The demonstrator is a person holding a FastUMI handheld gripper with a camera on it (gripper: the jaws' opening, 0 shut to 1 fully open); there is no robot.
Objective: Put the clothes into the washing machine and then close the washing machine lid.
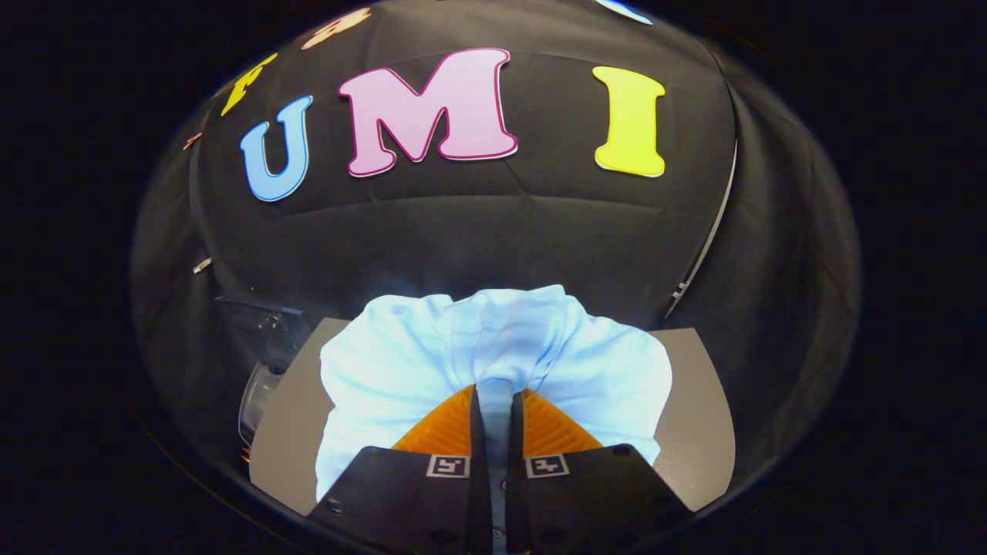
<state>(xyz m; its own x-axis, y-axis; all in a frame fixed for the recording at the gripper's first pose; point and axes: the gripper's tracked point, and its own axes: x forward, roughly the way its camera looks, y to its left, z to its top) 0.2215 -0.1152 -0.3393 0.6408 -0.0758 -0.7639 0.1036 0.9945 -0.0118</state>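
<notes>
Pinching a fold of the white garment [432, 354], my gripper [496, 401] is clenched; soft, light cloth, likely to drape and sag.

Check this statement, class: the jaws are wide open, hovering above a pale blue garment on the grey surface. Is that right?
Not quite. The gripper view shows the jaws closed, pinching a fold of the pale blue garment, which bunches over the grey surface. The gripper is gripping, not hovering.

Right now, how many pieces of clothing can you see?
1: a white garment pinched between the gripper fingers, bunched over the grey surface. Others could be hidden beneath it.
</notes>
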